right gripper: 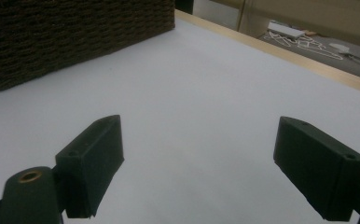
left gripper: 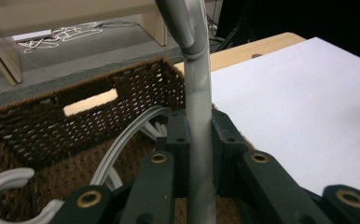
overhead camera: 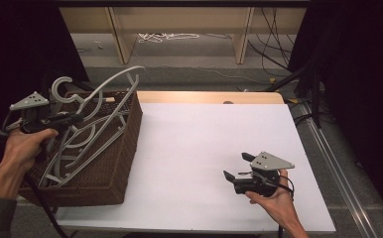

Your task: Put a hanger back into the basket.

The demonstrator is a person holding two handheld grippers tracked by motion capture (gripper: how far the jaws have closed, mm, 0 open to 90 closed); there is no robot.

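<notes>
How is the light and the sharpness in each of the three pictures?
High view: the white table is bright, the sides of the room fall into near black, and detail is soft. Left gripper view: the grey hanger clamped between the jaws is close and slightly blurred; the basket weave is sharper. Right gripper view: the open jaws are dark and soft-edged, the table evenly lit, without glare.

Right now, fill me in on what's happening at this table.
A person works with a handheld gripper in each hand. The left gripper is shut on a grey plastic hanger, holding it over a brown wicker basket at the table's left edge; more grey hangers lie inside. The right gripper rests open above the bare white tabletop, holding nothing.
</notes>
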